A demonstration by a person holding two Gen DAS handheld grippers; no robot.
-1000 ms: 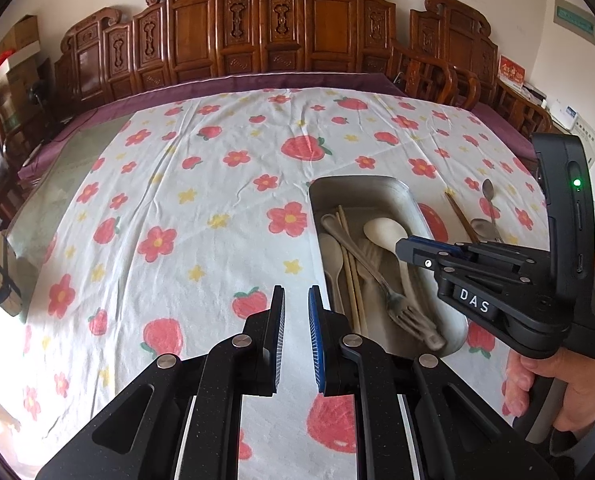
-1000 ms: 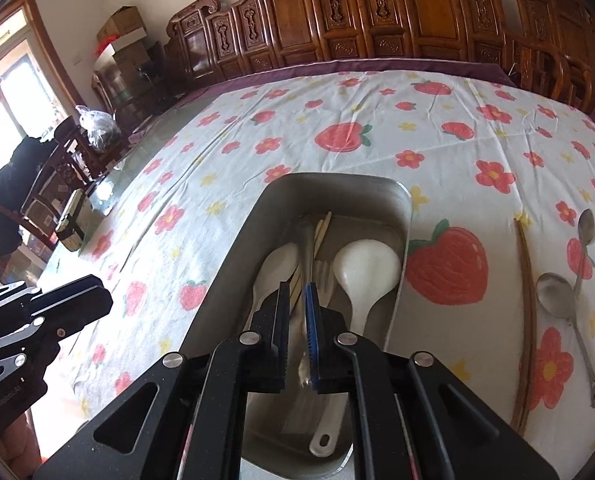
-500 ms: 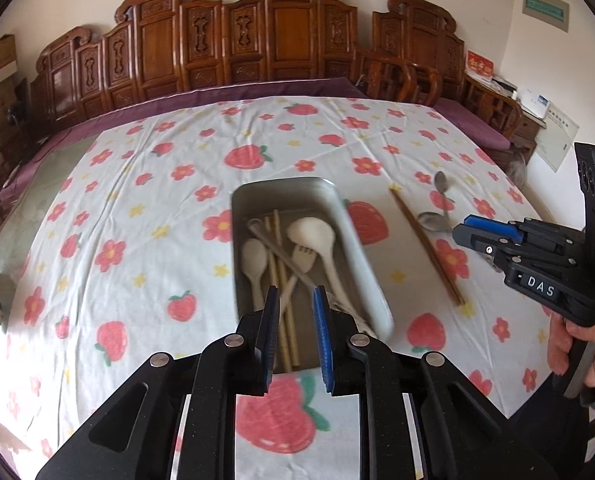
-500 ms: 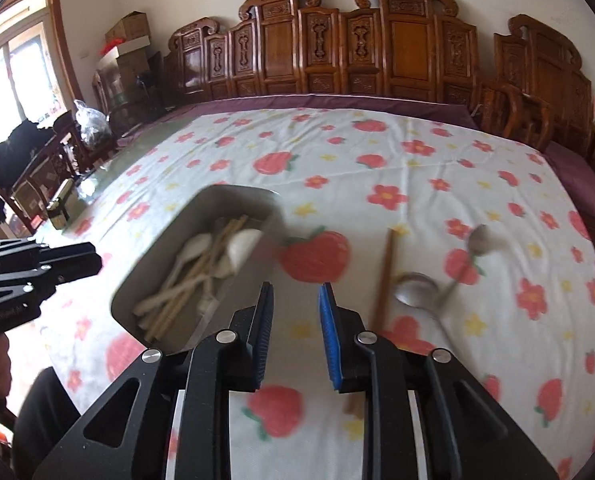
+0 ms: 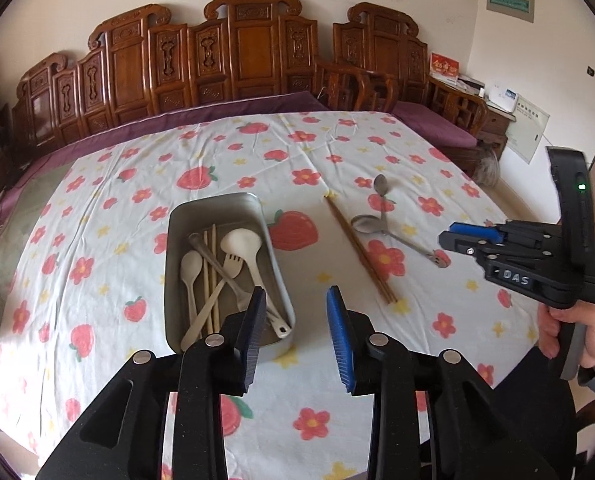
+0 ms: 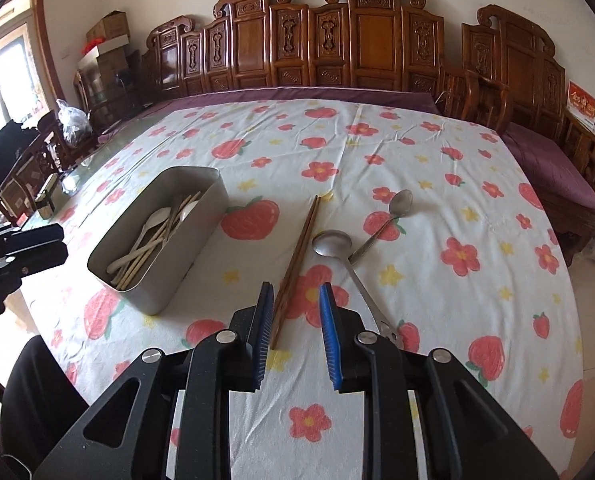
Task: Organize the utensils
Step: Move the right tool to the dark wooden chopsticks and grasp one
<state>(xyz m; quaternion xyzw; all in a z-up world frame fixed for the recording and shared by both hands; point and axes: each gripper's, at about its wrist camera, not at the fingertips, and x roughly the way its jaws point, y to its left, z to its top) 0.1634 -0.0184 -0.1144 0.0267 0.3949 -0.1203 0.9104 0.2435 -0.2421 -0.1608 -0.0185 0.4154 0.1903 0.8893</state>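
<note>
On the left of the flower-print bench [image 5: 97, 240], a grey metal tray [image 5: 213, 204] already holds pale spoons, a fork and light chopsticks, lying crossed over one another. Just above the tray's near end hangs the left hand-held gripper [image 5: 296, 330]; its jaws are opening and nothing sits between them. Right of the tray, past a printed strawberry, a pair of dark wooden chopsticks [image 6: 297, 256] lies straight on the cloth, near end toward the camera. Beside them, further right, a large metal spoon [image 6: 331, 242] and a smaller metal spoon [image 6: 401, 202] rest with their handles crossing. The right hand-held gripper [image 6: 295, 330] hovers over the chopsticks' near end, released and empty, jaws parted, the sticks showing close to its left pad but not pinched.

Judging by this layout, the loose pieces are still to be gathered, and the dark chopsticks look like the next pick. That move calls for lowering the right jaws astride both sticks, closing on the pair together so neither rolls free, then carrying them left into the tray.
</note>
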